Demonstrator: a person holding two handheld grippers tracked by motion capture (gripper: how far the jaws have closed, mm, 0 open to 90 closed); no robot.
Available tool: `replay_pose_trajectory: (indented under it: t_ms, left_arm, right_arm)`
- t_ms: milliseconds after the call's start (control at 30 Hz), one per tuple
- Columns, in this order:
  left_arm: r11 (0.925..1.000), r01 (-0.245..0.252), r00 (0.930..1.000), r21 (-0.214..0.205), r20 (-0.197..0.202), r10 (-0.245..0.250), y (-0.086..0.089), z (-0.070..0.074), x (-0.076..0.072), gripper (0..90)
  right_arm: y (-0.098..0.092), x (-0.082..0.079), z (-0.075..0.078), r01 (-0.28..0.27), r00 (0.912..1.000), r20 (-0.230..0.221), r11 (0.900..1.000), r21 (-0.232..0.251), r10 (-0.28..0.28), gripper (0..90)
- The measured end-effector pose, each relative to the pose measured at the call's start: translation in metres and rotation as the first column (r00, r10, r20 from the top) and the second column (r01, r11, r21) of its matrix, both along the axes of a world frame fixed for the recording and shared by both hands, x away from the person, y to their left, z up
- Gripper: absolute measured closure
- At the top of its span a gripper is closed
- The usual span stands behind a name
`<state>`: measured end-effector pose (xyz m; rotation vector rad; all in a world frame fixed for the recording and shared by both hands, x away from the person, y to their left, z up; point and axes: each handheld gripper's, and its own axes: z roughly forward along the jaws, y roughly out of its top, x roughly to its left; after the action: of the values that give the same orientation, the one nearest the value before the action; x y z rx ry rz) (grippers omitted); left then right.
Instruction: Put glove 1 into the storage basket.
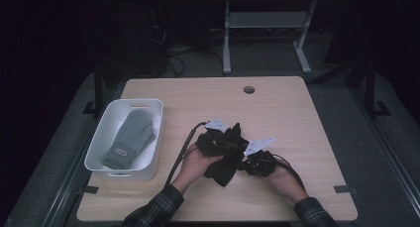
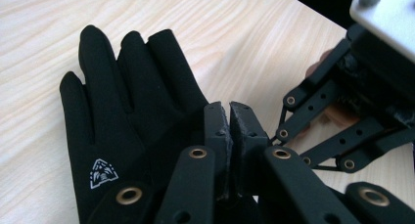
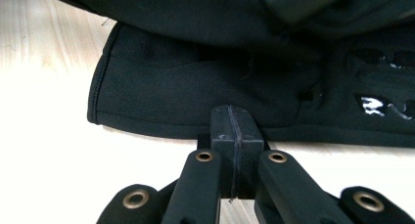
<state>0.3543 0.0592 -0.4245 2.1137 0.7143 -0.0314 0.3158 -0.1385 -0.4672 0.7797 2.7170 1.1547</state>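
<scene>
A pale wooden worktop (image 1: 277,113) takes up the middle of the high view, with a round cable hole (image 1: 249,89) near its far edge. At its left side stands a white bin (image 1: 101,142) with a grey mitten (image 1: 130,138) lying flat inside, cuff toward the person. Near the front middle of the worktop lies a black glove (image 1: 227,160), bunched between the two hands, well apart from the bin. In the left gripper view the black glove (image 2: 122,116) lies spread on the wood with its finger sleeves pointing away and a small white three-cornered logo (image 2: 103,173) on its back. The left gripper (image 1: 214,138), carried by the left hand (image 1: 194,162), sits on the glove's left part; its fingers (image 2: 216,131) stand almost together with only a thin gap between them, their tips over the glove's edge, and whether they pinch any cloth I cannot tell. The right gripper (image 1: 251,155), carried by the right hand (image 1: 283,180), is at the glove's right side, and its linkage shows beside the glove in the left gripper view. In the right gripper view its fingers (image 3: 222,131) are pressed fully together, pad to pad, with their tips at the hemmed edge of the glove (image 3: 195,82); whether the hem is caught between them cannot be told. Glossy grip marks (image 3: 377,104) show on the glove's cloth at the right of that view.
</scene>
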Motion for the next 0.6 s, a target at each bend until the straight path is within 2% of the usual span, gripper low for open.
replay_pose_trajectory:
  t_ms: [167,267,333,367,467,600]
  left_arm:
    - [0.9984,0.007,0.9998,-0.056,0.018,-0.006,0.009,0.013,-0.004,79.9]
    - [0.9992,0.01,0.9991,-0.038,0.041,-0.008,0.016,0.02,-0.008,86.5]
    - [0.9998,0.012,0.9989,-0.018,0.046,-0.012,0.019,0.02,-0.011,89.0]
    - [0.9999,0.015,0.9988,-0.008,0.047,-0.015,0.02,0.018,-0.014,89.1]
    - [0.9992,0.031,0.9984,0.026,0.046,-0.032,0.021,0.009,-0.022,89.0]
    - [0.9974,0.053,0.9982,0.049,0.026,-0.054,0.016,-0.003,-0.032,89.0]
  right_arm:
    - [-0.013,0.002,0.004,0.028,0.9995,0.013,0.9994,0.018,-0.028,86.1]
    - [-0.026,0.004,0.005,0.062,0.9978,0.023,0.9979,0.02,-0.062,80.2]
    - [-0.036,0.003,0.007,0.098,0.9946,0.032,0.9948,0.027,-0.099,71.7]
    - [-0.041,0.003,0.008,0.12,0.9921,0.034,0.9923,0.031,-0.121,68.3]
    - [-0.059,0.005,0.008,0.188,0.9803,0.054,0.9815,0.033,-0.19,49.3]
    - [-0.081,0.012,0.005,0.279,0.9586,0.049,0.9596,0.035,-0.281,35.0]
